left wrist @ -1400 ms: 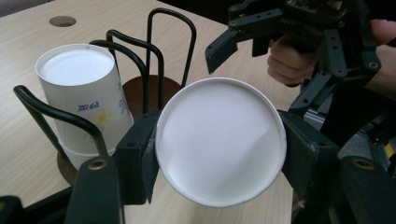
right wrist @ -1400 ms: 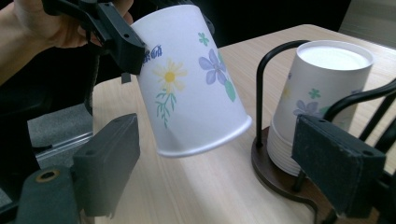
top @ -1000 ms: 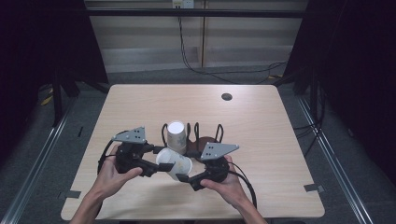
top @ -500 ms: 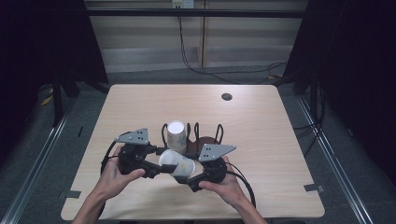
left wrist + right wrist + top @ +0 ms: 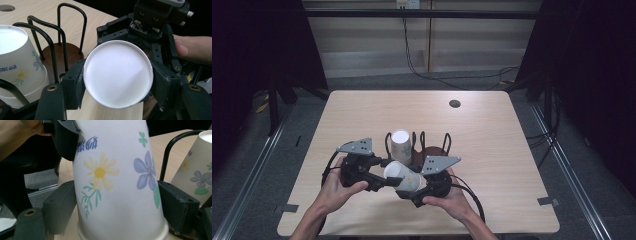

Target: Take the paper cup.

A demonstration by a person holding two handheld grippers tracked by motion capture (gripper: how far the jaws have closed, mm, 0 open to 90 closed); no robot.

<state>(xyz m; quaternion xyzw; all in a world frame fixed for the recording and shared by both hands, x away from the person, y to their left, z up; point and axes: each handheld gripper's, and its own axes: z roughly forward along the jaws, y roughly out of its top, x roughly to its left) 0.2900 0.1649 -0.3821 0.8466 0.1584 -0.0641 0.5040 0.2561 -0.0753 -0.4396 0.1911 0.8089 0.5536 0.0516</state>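
Observation:
A flowered paper cup (image 5: 404,176) lies on its side in the air between my two grippers, above the table's near half. My left gripper (image 5: 384,176) is shut on its narrow base end, whose white bottom (image 5: 118,73) faces the left gripper view between the pads. My right gripper (image 5: 413,187) is shut on the wide end, and its pads (image 5: 61,205) press the printed wall (image 5: 117,182). Just behind stands a stack of upside-down paper cups (image 5: 401,145) in a black wire rack (image 5: 432,145) with a brown base.
The rack's wire loops (image 5: 72,27) rise close to the held cup, and the cup stack (image 5: 197,165) is at its side. A dark round grommet (image 5: 455,104) sits at the far right of the wooden table (image 5: 492,150). Cables trail from both grippers.
The two grippers have drawn slightly closer together, with the cup held between them. The cup stack and rack have not moved.

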